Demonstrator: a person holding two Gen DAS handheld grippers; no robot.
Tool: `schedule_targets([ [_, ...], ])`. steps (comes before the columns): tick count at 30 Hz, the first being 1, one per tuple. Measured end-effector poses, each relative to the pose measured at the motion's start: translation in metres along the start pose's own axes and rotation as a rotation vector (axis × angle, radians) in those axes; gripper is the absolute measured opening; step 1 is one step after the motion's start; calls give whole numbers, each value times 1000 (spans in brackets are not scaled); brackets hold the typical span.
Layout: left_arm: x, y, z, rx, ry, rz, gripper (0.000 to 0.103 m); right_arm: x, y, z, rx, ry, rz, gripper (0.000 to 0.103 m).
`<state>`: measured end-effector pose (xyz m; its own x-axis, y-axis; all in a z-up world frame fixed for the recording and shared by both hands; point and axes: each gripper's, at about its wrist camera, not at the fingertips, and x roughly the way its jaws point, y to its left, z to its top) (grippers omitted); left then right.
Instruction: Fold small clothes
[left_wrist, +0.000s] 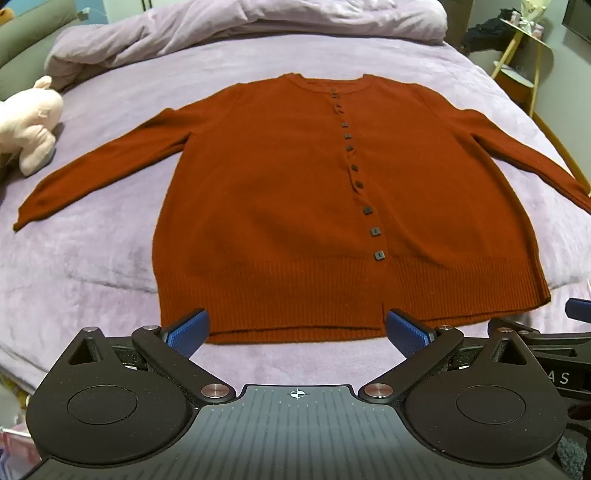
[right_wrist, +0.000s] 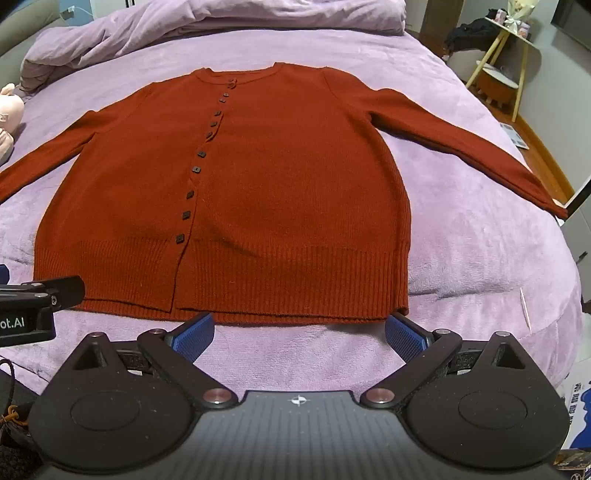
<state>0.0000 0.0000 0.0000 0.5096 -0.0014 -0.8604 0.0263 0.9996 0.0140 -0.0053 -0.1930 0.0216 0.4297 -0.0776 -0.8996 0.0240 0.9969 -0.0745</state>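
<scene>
A rust-red cardigan lies flat and unfolded, front up, on a lilac bedspread, both sleeves stretched out to the sides and its row of dark square buttons done up from neck to ribbed hem.

The left gripper hangs just short of the hem, its 2 blue-padded fingers spread wide with nothing between them. The right gripper hovers beside it in the same pose, fingers equally far apart and empty, their tips at the hem's edge; I cannot tell whether they touch it.

The left wrist view alone takes in the whole of a pale pink plush toy lying off the cardigan's sleeve. Only the right wrist view shows that sleeve's opposite number running to its cuff near the bed's edge. Both views catch the rumpled duvet at the head of the bed and a yellow-legged side table.
</scene>
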Motion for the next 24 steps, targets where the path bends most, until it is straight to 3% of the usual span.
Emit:
schedule_targets([
  [24, 2, 1, -1, 1, 4, -1, 103, -1, 0, 1, -2, -5, 0, 99],
])
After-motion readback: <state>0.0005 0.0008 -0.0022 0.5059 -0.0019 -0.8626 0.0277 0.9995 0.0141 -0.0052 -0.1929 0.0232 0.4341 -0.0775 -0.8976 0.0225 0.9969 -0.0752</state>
